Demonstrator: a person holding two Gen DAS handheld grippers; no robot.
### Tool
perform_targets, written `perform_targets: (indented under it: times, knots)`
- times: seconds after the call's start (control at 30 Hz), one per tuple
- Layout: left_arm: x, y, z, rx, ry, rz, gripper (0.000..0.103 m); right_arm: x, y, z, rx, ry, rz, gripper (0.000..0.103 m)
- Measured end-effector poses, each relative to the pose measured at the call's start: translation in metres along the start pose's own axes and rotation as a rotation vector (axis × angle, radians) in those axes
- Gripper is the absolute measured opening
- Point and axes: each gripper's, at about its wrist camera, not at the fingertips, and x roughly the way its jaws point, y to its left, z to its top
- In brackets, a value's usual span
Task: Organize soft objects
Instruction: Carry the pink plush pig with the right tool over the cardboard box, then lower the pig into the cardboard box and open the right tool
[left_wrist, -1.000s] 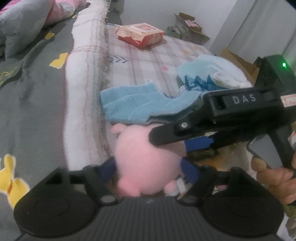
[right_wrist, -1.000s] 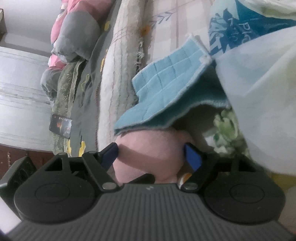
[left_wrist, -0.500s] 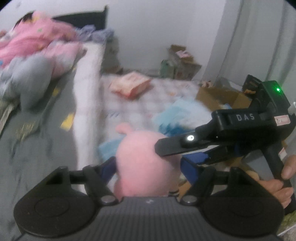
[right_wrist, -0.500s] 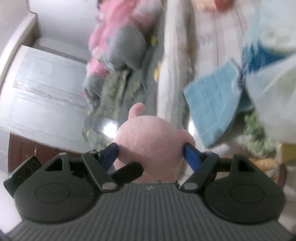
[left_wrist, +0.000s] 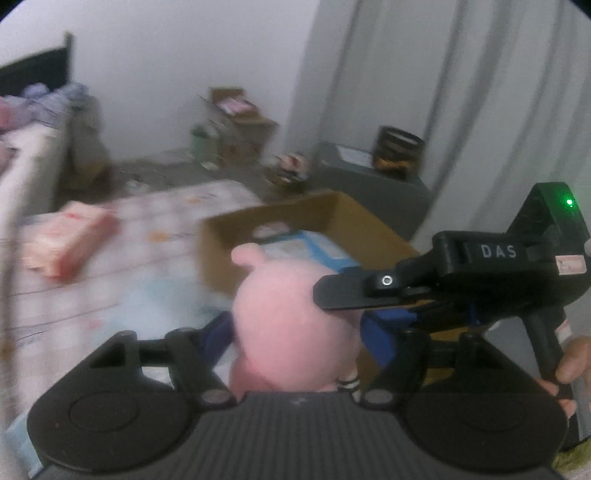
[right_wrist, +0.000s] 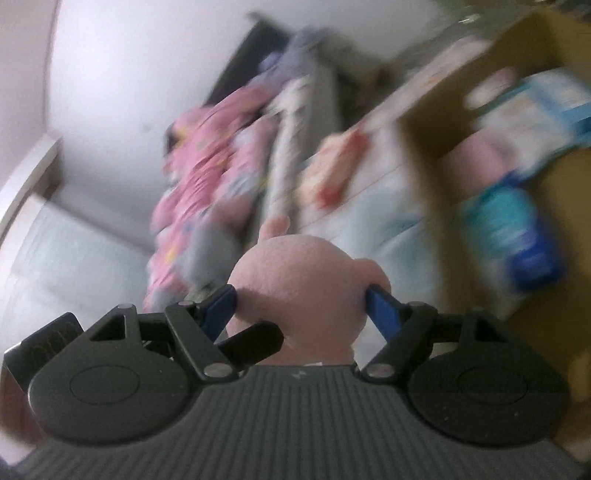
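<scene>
While both views are motion-blurred, the pink plush toy (left_wrist: 291, 325) sits clamped between the blue pads of the left tool (left_wrist: 295, 332) and the right tool (right_wrist: 301, 299), raised clear of the bed (left_wrist: 147, 229). An open cardboard box (left_wrist: 280, 221) lies just behind it, holding packets.

The round pink plush toy (left_wrist: 291, 325) has been lifted off the bed from under the blue cloth, now before the open cardboard box (left_wrist: 354, 221).
</scene>
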Motion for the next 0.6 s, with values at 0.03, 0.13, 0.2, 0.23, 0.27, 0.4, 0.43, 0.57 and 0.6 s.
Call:
perform_targets:
  times: [0.03,0.13,0.2,0.23,0.27,0.4,0.43,0.57,0.6]
  knots:
    - [0.021,-0.007,0.006,0.006,0.022,-0.014,0.075,-0.004,-0.012,0.009,0.016,-0.006,-0.022,0.077]
    - [0.075,-0.016,0.016,0.01,0.091,-0.044,0.075,-0.011,-0.055,0.034,0.074,-0.011,-0.096,0.077]
    - [0.11,-0.018,0.02,-0.009,0.151,-0.062,0.075,-0.009,-0.08,0.05,0.101,-0.013,-0.147,0.077]
    - [0.126,-0.017,0.02,-0.021,0.182,-0.068,0.075,-0.008,-0.092,0.056,0.109,-0.009,-0.168,0.077]
    - [0.14,-0.016,0.02,-0.033,0.21,-0.077,0.075,-0.004,-0.103,0.063,0.111,-0.007,-0.19,0.077]
    - [0.18,-0.015,0.018,-0.053,0.288,-0.066,0.072,0.016,-0.139,0.083,0.134,0.005,-0.253,0.077]
    - [0.184,-0.019,0.02,-0.012,0.265,-0.06,0.073,0.019,-0.147,0.085,0.14,0.007,-0.27,0.077]
    - [0.198,-0.024,0.025,-0.023,0.309,-0.089,0.073,0.04,-0.169,0.094,0.132,0.019,-0.345,0.077]
    - [0.198,-0.025,0.025,-0.02,0.307,-0.088,0.073,0.043,-0.172,0.094,0.129,0.019,-0.359,0.077]
